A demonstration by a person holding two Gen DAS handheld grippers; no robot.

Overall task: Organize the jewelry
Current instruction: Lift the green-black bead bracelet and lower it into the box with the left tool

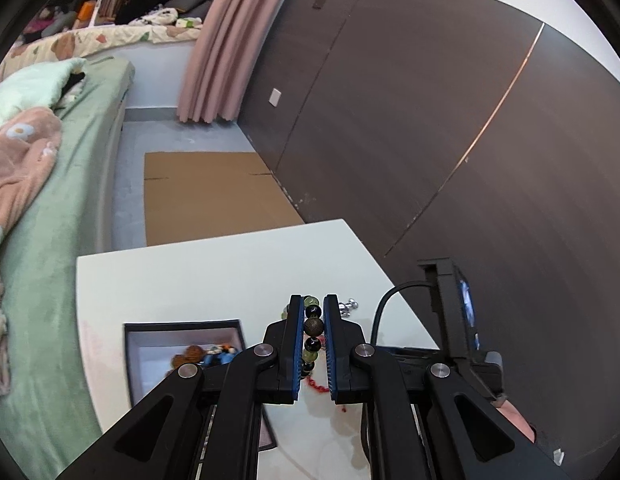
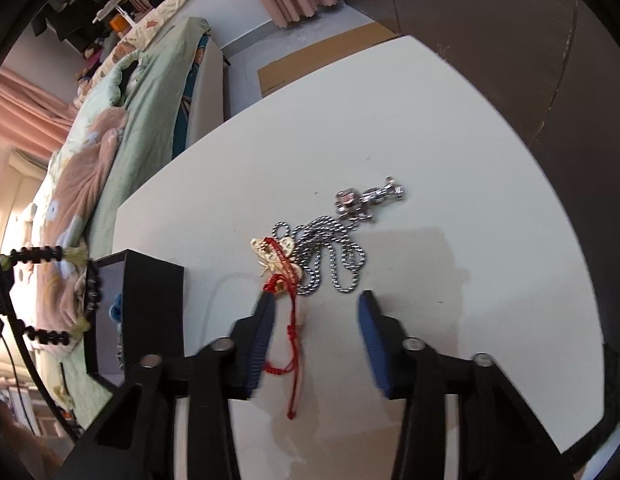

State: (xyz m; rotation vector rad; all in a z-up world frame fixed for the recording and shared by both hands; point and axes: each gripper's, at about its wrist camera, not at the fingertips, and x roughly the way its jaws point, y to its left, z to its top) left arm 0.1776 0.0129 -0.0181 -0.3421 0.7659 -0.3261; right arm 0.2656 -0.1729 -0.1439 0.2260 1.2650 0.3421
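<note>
A: left gripper (image 1: 313, 320)?
B: clamped on the bead bracelet (image 1: 313, 326), held above the white table (image 1: 189, 280); black box (image 1: 181, 326) at its 8 o'clock, beads inside.
A: right gripper (image 2: 314, 300)?
B: jaws apart, nothing pinched; left pad touching the red cord (image 2: 291, 328); gold butterfly charm (image 2: 275, 258) at 11 o'clock, silver chain (image 2: 334, 256) at 12, its pendant (image 2: 366, 200) further out at 1 o'clock.
</note>
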